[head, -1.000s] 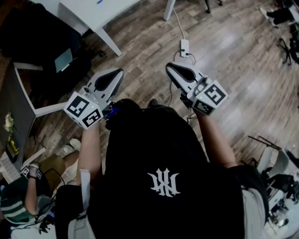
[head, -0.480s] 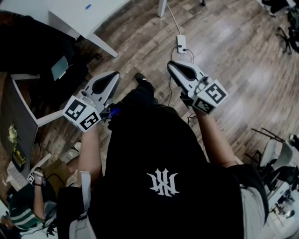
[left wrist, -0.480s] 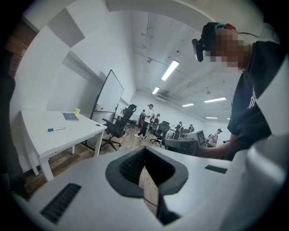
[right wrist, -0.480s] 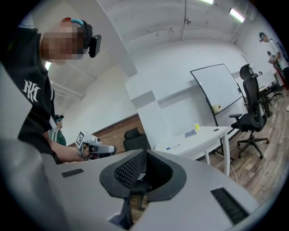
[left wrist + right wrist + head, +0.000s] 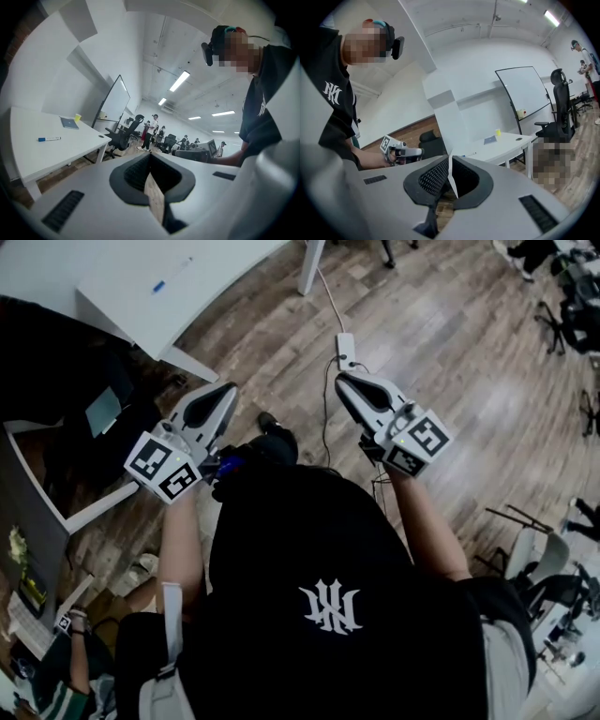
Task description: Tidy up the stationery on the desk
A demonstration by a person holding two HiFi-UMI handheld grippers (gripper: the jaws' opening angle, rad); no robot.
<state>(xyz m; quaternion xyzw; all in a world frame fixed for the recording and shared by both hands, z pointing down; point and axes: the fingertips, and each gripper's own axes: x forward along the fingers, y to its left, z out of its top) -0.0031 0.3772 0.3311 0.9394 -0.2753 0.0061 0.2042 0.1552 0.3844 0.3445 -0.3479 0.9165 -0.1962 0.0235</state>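
Both grippers are held out in front of the person, above a wooden floor. My left gripper (image 5: 228, 390) (image 5: 151, 155) is shut with nothing between its jaws. My right gripper (image 5: 341, 381) (image 5: 450, 159) is shut and empty too. A white desk (image 5: 112, 287) (image 5: 28, 150) (image 5: 506, 143) stands ahead to the left. On it lie a blue-capped pen (image 5: 172, 275) (image 5: 49, 138), a blue notebook (image 5: 69, 123) (image 5: 490, 139) and a yellow cup (image 5: 78, 117) (image 5: 498, 132). Neither gripper is over the desk.
A power strip (image 5: 345, 346) with a cable lies on the floor just ahead of the right gripper. A whiteboard (image 5: 115, 101) (image 5: 525, 91) and an office chair (image 5: 126, 133) (image 5: 560, 122) stand beyond the desk. A dark chair (image 5: 56, 362) sits left; people stand far back.
Both grippers have moved forward with the person, staying shut. The white desk and its pen have slid further into the head view, closer to the left gripper.
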